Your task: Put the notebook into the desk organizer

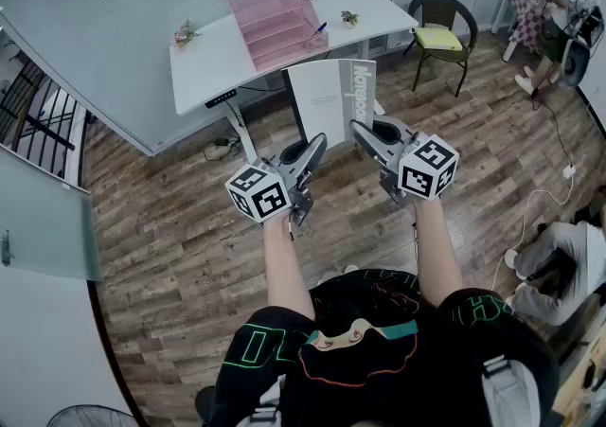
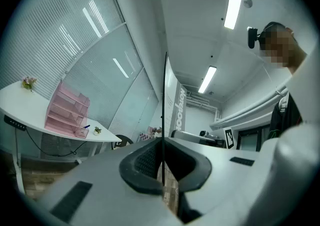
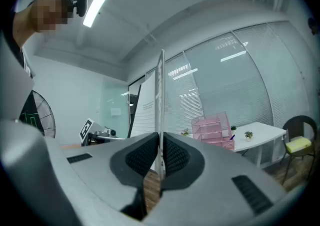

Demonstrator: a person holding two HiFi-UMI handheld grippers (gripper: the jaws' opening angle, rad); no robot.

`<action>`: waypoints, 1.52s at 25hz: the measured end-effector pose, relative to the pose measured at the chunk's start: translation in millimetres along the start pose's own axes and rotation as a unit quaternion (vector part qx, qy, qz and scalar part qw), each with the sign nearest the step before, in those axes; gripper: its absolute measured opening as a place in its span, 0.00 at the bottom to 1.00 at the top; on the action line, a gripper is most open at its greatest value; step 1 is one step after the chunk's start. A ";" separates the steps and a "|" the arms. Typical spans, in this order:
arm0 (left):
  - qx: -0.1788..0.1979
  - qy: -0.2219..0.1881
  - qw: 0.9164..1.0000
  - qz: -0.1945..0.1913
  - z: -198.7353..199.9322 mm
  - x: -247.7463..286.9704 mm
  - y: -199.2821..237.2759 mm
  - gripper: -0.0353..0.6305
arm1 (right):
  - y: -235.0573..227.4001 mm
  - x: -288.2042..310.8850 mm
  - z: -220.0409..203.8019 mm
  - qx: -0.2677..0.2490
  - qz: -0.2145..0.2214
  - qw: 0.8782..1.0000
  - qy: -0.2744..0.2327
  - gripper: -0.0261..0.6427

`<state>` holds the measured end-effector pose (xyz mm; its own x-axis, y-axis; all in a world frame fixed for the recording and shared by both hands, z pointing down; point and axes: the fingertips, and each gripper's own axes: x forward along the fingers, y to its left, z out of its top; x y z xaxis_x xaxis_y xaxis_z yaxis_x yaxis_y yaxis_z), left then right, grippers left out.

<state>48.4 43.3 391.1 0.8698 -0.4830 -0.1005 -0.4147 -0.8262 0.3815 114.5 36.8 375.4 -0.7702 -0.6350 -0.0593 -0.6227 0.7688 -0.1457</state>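
Above the floor (image 1: 170, 226), left gripper (image 1: 320, 141) and right gripper (image 1: 360, 129) clamp the notebook (image 1: 331, 98)
Gripper views catch only its edge; head view shows the cover

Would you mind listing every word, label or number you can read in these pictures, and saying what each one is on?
Notebook, grey strip: one large sideways word, seemingly starting "Mo"; the rest is too distorted to read.
Notebook, white cover: fine print, too small to read.
Marker cubes: black-and-white patterns, no letters.
Shirt: green outline shapes, unreadable.
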 end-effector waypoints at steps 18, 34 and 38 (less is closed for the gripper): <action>-0.014 -0.008 1.000 0.006 2.6 16.4 22.1 0.06 | -28.5 15.1 -2.7 0.011 -0.014 1.000 -0.009 0.08; -0.039 -0.018 0.997 0.067 10.0 25.8 62.1 0.06 | -58.4 51.1 -11.4 0.041 -0.005 0.999 0.010 0.08; -0.048 -0.019 0.995 0.083 11.4 16.1 75.9 0.06 | -57.1 66.9 -18.8 0.052 0.004 0.999 0.017 0.08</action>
<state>27.9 -30.5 408.0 0.7800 -0.6226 -0.0634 -0.5227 -0.7038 0.4810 96.0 -48.2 398.3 -0.7808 -0.6241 -0.0284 -0.5996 0.7614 -0.2466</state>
